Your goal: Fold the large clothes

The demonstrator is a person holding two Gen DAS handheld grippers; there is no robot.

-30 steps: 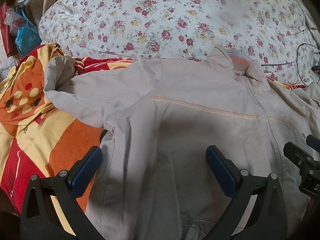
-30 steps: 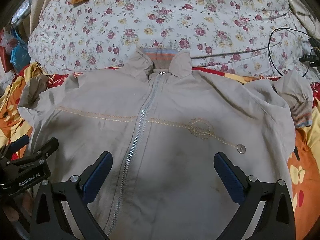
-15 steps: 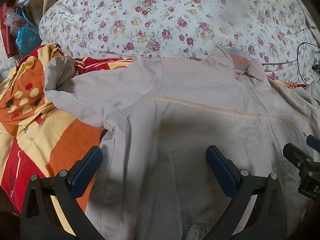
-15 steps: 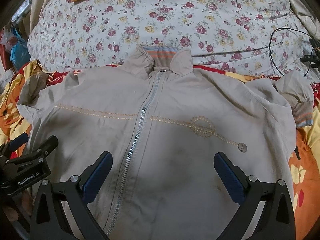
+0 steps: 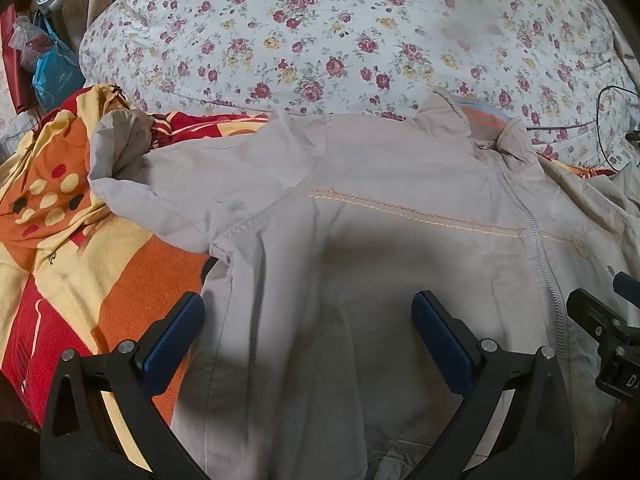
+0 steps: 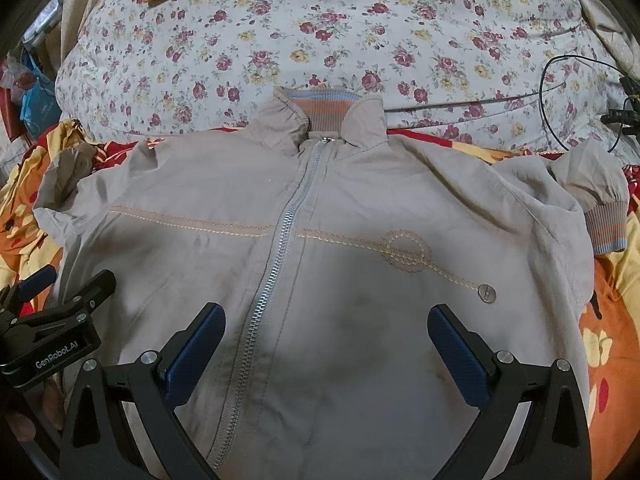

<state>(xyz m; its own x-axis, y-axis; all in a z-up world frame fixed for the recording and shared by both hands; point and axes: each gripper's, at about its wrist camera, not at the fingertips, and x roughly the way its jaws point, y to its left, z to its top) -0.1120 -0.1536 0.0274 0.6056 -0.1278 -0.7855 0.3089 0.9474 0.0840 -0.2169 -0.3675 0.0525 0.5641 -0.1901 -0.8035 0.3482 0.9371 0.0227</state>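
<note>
Hand-held grippers (image 5: 308, 320) (image 6: 326, 338) wide open above jacket (image 6: 360, 216)

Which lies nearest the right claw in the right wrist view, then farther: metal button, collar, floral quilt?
From the right claw:
1. Metal button, right chest of the jacket.
2. Collar, at the zipper's top.
3. Floral quilt, beyond the collar.

Your jacket (image 6: 360, 240) runs off the bottom edge in both views, so its hem stays out of sight. In the left wrist view its far sleeve is cut off at the right, and the cuff of the near sleeve (image 5: 120, 148) is tucked under. The blanket (image 5: 60, 260) is mostly covered by cloth. The black cable (image 6: 560, 80) leaves the frame at the right
</note>
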